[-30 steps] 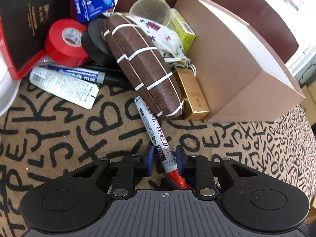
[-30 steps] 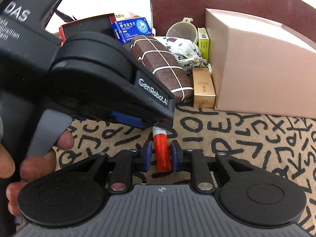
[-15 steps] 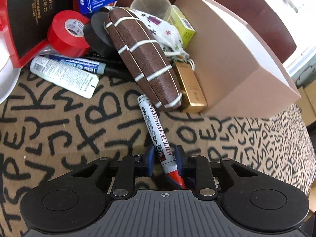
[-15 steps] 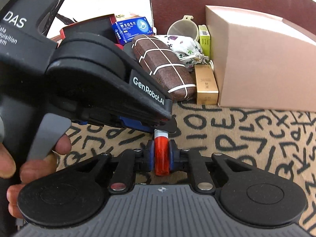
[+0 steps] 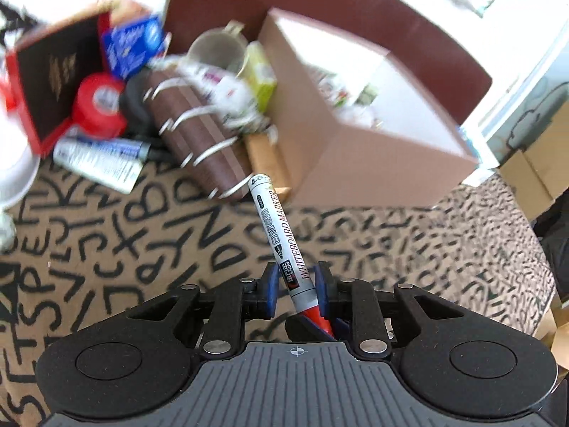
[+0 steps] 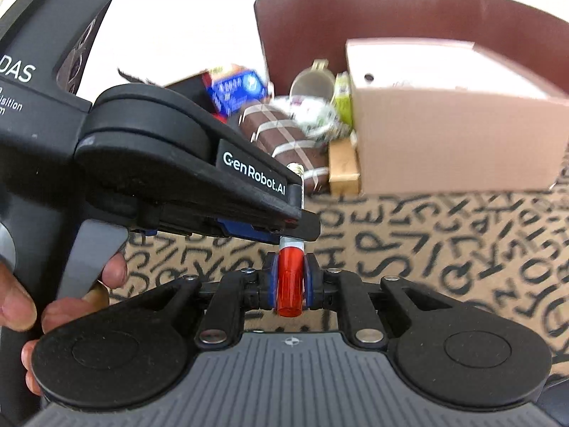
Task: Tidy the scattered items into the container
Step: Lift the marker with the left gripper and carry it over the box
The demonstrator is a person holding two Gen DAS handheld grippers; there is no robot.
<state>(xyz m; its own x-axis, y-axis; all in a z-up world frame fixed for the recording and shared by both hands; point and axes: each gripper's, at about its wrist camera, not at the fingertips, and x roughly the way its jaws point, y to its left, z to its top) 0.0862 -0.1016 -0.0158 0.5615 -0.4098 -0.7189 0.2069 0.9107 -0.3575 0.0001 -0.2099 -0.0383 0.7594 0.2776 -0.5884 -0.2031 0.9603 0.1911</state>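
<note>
We have two fisheye views, each mounted on a handheld tool and looking forward and downward along its own black tongs. The left wrist view sits close above the tan letter-patterned cloth on the desk [image 5: 149, 242], facing the open pink cardboard box [image 5: 377, 163] from above. The right wrist view faces the same box [image 6: 458, 142] more from the side, its left half blocked by the left tongs [image 6: 291, 238]. Both views share the box, the cloth [image 6: 444, 249] and the brown white-striped case [image 5: 202, 146] [image 6: 284, 138].

The left tool [image 5: 294, 286] grips a whiteboard marker [image 5: 281, 238], its barrel angled far-left toward the open cardboard box [image 5: 373, 163]. Clutter lies left of the box.
</note>
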